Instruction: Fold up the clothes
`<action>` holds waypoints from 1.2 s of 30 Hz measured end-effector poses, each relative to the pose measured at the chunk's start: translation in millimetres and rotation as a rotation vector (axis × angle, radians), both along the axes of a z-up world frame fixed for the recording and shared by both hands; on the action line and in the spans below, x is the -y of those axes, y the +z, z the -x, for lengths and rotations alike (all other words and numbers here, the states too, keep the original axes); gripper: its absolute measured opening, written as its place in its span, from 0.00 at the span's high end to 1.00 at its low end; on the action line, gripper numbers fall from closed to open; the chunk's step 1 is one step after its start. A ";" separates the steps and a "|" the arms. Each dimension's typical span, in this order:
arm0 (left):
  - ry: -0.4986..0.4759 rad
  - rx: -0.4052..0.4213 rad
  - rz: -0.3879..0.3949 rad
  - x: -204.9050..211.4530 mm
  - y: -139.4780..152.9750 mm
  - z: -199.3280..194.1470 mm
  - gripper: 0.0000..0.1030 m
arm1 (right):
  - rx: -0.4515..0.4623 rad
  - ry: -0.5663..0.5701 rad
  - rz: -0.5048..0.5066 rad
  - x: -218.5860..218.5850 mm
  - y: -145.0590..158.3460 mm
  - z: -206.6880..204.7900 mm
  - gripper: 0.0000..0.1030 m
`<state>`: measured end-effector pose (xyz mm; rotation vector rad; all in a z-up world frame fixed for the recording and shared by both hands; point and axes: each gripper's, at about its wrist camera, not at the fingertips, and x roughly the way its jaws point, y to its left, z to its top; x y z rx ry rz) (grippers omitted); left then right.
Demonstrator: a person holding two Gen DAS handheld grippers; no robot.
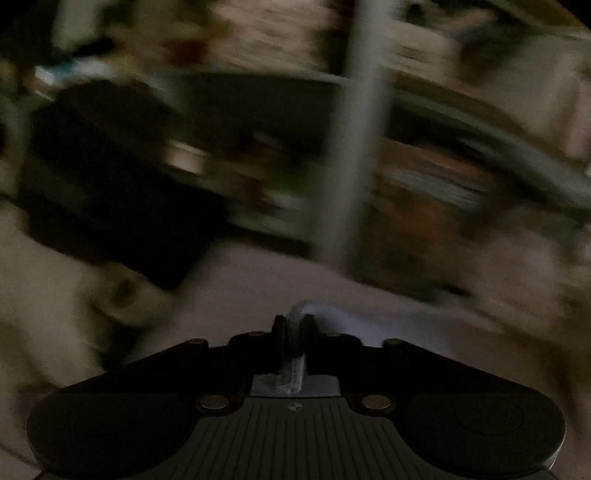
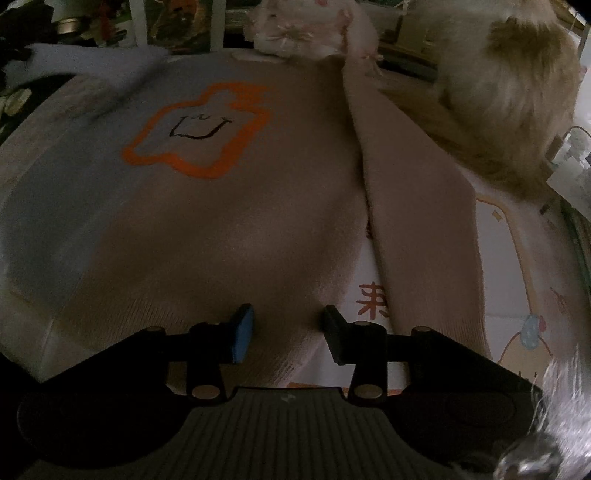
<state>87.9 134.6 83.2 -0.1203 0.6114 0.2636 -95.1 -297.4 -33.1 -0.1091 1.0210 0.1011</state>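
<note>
A beige sweater [image 2: 229, 236] with an orange outlined figure [image 2: 199, 129] lies spread flat in the right wrist view; its left part is pale blue. One sleeve [image 2: 417, 221] runs down the right side. My right gripper [image 2: 288, 328] is open and empty, just above the sweater's near hem. My left gripper [image 1: 293, 325] is shut on a fold of pale blue-grey fabric [image 1: 295, 365]; its view is heavily motion-blurred. A raised pale blue sleeve [image 2: 85, 59] shows at the far left of the right wrist view.
The sweater lies on a printed mat [image 2: 517, 280] with cartoon figures and orange characters. A fluffy tan plush [image 2: 509, 92] and a pink-white plush [image 2: 306, 26] sit at the far edge. Cluttered shelves [image 1: 424, 177] and a grey upright post [image 1: 354, 147] are blurred behind.
</note>
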 end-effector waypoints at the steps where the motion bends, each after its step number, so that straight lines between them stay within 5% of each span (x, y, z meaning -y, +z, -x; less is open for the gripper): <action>1: 0.068 -0.014 -0.045 -10.5 2.0 -1.6 0.85 | -0.001 -0.002 0.000 -0.3 -0.1 -0.3 0.63; 4: 0.085 -0.016 -0.021 -24.1 1.1 21.5 0.81 | -0.005 -0.005 0.004 -0.1 -0.5 -3.8 0.63; 7: -0.119 -0.096 0.164 -8.4 -28.4 61.2 0.59 | -0.009 -0.033 -0.010 2.3 -0.1 -3.9 0.62; 10: -0.305 -0.255 0.370 19.7 -72.9 98.4 0.53 | -0.018 -0.073 -0.035 6.3 0.1 -1.9 0.60; 12: -0.358 -0.329 0.419 38.6 -92.4 116.5 0.53 | -0.025 -0.100 -0.057 8.7 0.1 -0.8 0.60; 16: -0.382 -0.335 0.429 43.5 -94.9 130.5 0.58 | -0.034 -0.150 -0.103 15.2 -0.6 -2.5 0.59; 17: -0.388 -0.337 0.432 44.8 -95.6 134.0 0.67 | -0.034 -0.149 -0.103 15.5 -0.4 -2.9 0.63; 18: -0.394 -0.338 0.435 46.0 -96.2 137.5 0.98 | -0.034 -0.141 -0.107 14.8 0.3 -2.7 0.67; 20: -0.406 -0.341 0.440 48.5 -97.5 144.5 0.97 | -0.038 -0.131 -0.129 12.1 1.8 -1.4 0.84; 23: -0.425 -0.346 0.445 51.8 -99.2 155.0 0.97 | -0.053 -0.141 -0.143 5.6 3.2 6.2 0.88; 33: -0.537 -0.378 0.346 44.4 -96.9 178.8 0.97 | -0.062 -0.130 -0.130 -15.6 8.0 53.9 0.87; 36: -0.522 -0.379 0.339 43.0 -98.1 180.0 0.97 | -0.015 -0.129 -0.072 -9.7 15.9 59.9 0.69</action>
